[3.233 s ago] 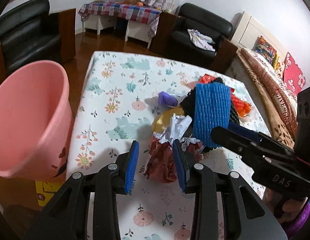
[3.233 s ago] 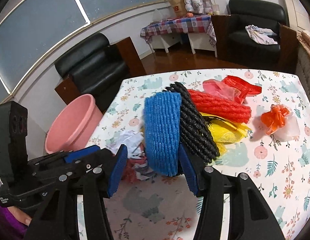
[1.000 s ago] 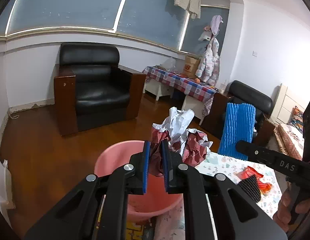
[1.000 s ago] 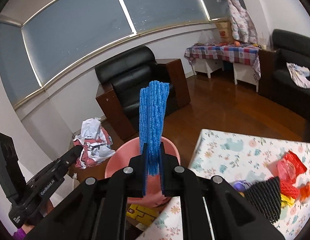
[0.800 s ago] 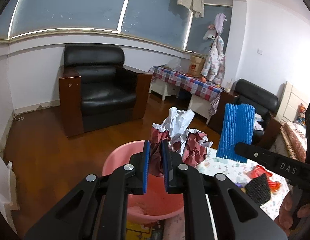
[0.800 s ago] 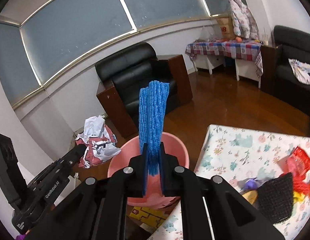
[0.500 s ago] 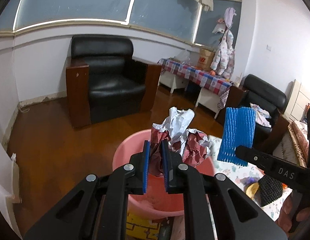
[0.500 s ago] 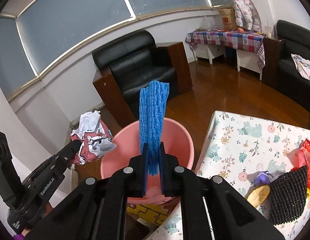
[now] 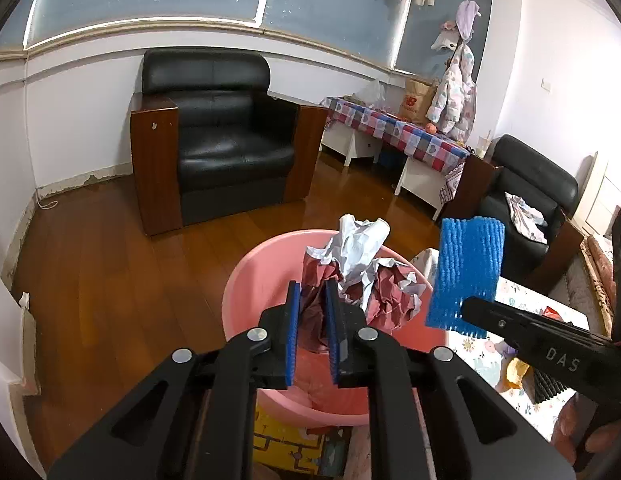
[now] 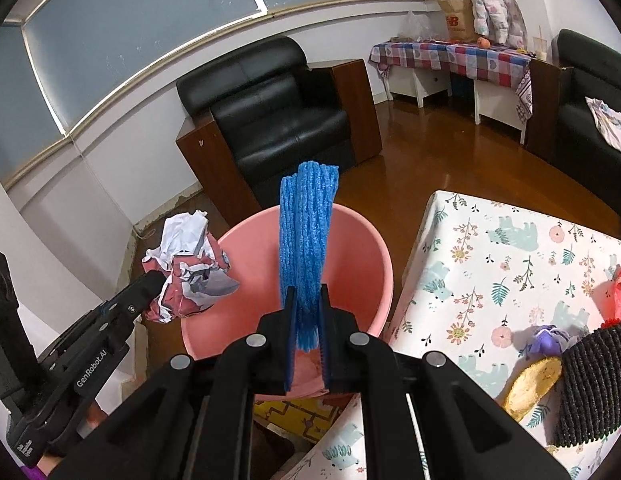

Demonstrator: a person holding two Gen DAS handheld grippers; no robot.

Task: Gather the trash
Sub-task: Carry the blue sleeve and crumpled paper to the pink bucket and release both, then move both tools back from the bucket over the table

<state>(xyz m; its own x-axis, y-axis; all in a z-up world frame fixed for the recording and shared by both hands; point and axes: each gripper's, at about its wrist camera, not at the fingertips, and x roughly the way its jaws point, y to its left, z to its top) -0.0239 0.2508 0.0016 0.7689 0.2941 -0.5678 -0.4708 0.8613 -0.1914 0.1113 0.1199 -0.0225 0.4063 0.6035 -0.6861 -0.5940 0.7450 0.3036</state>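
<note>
crumpled paper (image 9: pixel 362 276), blue foam (image 10: pixel 308 240) (above bin rim (image 10: pixel 374 236))

Bucket (image 10: pixel 366 248) left of table (image 10: pixel 510 264); armchair (image 10: pixel 278 120) behind bucket.

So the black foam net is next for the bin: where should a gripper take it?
Grip the black foam net near its upper edge, coming from above. It lies flat on the table, so the jaws can close across its soft ribs there.

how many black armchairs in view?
2. One armchair stands under the windows, beyond the pink bin. The second armchair stands at the right, past the checked table. More may be out of frame.
</note>
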